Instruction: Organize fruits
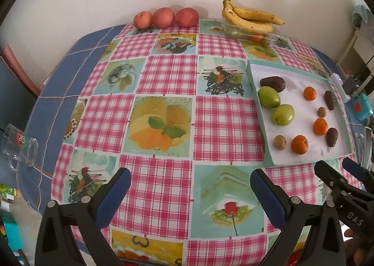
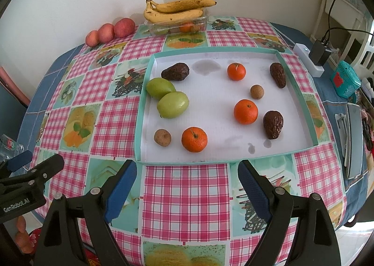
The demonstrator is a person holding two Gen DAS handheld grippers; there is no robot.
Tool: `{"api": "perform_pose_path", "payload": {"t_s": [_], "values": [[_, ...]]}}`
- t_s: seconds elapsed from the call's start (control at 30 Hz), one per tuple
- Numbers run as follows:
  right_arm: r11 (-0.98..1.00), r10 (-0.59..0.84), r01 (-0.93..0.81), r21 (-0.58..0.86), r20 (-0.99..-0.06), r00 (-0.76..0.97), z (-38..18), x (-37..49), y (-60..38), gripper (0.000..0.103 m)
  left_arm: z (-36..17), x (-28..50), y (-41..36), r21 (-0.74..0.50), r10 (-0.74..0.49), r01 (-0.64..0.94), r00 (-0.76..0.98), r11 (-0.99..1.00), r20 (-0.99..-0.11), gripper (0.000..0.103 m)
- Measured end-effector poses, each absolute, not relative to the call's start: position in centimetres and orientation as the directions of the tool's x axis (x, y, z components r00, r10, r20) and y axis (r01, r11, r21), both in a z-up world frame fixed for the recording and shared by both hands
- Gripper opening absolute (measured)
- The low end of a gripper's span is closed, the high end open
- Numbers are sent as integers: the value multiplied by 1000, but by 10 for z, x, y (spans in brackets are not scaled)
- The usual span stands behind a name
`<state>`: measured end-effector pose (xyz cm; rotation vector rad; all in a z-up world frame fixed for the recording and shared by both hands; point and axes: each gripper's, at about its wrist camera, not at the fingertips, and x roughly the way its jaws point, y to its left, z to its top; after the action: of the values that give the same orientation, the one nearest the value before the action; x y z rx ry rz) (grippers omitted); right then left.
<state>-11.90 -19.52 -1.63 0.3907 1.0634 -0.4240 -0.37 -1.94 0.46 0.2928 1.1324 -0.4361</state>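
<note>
The checked tablecloth (image 2: 184,195) carries a shallow white tray (image 2: 210,149) of green fruits (image 2: 172,104), oranges (image 2: 246,111) and avocados (image 2: 273,124); only the right view shows the charger (image 2: 319,53). Left gripper (image 1: 190,192) and right gripper (image 2: 187,184) hover released, empty

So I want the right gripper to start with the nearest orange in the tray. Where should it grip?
Grip the nearest orange across its round middle, coming from above with the open right gripper. It stands free, the small brown fruit apart to one side, so either finger has room.
</note>
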Motion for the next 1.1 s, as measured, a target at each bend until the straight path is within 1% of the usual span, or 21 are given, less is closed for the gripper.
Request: {"api": "perform_pose_path", "payload": {"t_s": [1.1], "values": [[855,-143,508,103,-895,422,-16,-120,-196,89,0,-2,-16,19,-155,457,341,889,-927,103]]}}
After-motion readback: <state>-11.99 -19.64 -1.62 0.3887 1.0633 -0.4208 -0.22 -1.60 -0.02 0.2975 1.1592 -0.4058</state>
